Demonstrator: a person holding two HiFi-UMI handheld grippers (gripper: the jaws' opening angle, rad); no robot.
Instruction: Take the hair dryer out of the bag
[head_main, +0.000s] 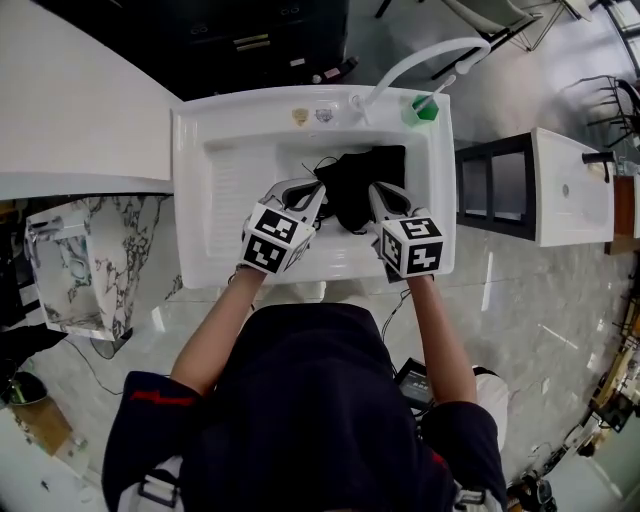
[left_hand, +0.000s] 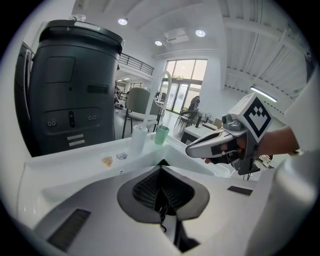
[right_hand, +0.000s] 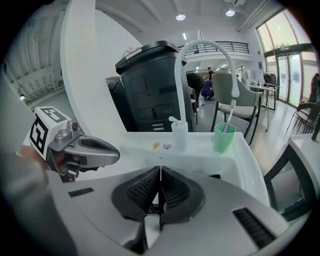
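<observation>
Honestly, the hair dryer itself doesn't show anywhere. All you get is the black bag (head_main: 362, 180), slumped in a crumpled heap in the basin of the white sink (head_main: 225, 165), over on the right side just below the faucet end. Since the dryer is covered, I can't tell which way it points or how its long axis runs. The bag is more of a lump than a clear shape, slightly wider along its far edge. A thin dark cord or strap sticks out at its far left corner.

The left gripper (head_main: 318, 192) sits right at the bag's left edge, and the right gripper (head_main: 378, 192) is over the bag's near right part. Both are angled down and away from the person. From above I can't say whether either one actually touches the fabric. In each gripper view the ribbed pads are pressed together in a tight line with nothing caught between them, so both sets of jaws are fully closed and empty.

Going outward, a curved white faucet (head_main: 425, 55) arches over the far rim, with a green cup (head_main: 425, 108) holding a toothbrush beside it. A clear pump bottle (right_hand: 179, 134) stands on the same rim, and a big dark bin (right_hand: 150, 85) is behind the sink.
</observation>
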